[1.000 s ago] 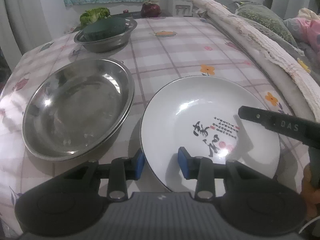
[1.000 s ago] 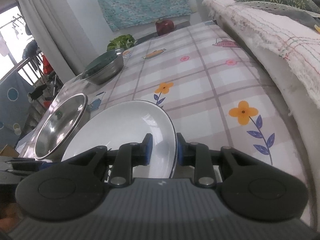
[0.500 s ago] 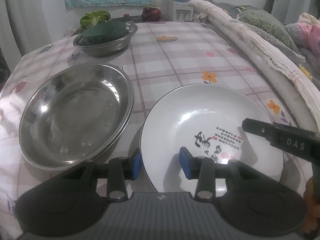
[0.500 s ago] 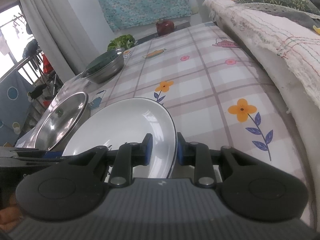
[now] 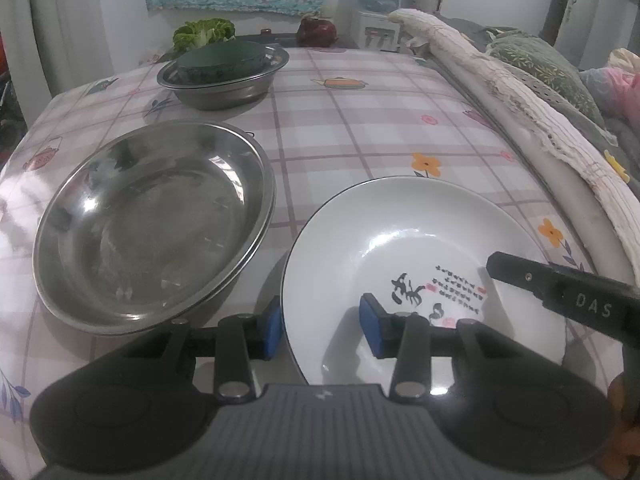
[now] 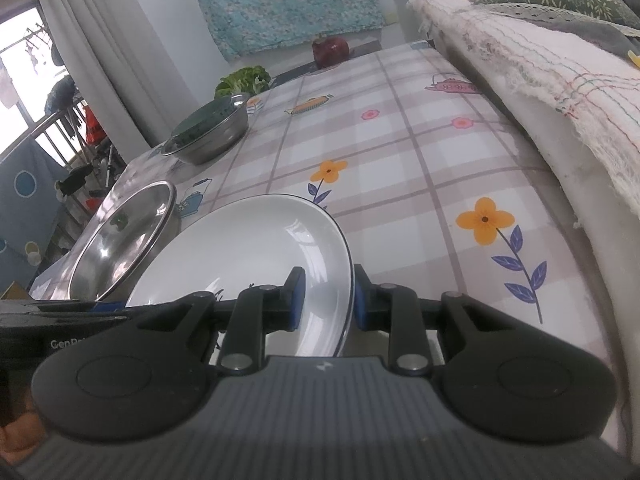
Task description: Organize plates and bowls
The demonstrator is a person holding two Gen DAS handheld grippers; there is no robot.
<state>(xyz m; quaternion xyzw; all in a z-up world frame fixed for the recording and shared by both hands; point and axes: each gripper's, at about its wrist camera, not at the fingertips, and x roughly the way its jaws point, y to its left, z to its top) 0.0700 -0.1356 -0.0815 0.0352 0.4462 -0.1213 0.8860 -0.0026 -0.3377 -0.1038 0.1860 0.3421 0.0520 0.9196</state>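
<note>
White plate (image 5: pixel 404 240): one. Steel dishes: two, namely one wide shallow pan (image 5: pixel 152 224) and one deeper bowl (image 5: pixel 224 80), which held one dark green round item (image 5: pixel 222 60). Leafy greens (image 5: pixel 204 34): one bunch. Dark red fruit (image 5: pixel 316 32): one. Claws: two, left (image 5: pixel 320 326) and right (image 6: pixel 326 300).

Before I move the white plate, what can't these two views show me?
- White plate near rim: left wrist view, hidden behind the left gripper body.
- Right gripper grip on the rim: no visible gap at the right pad, contact unclear.
- Steel bowl contents: dark green mass, too far to identify.
</note>
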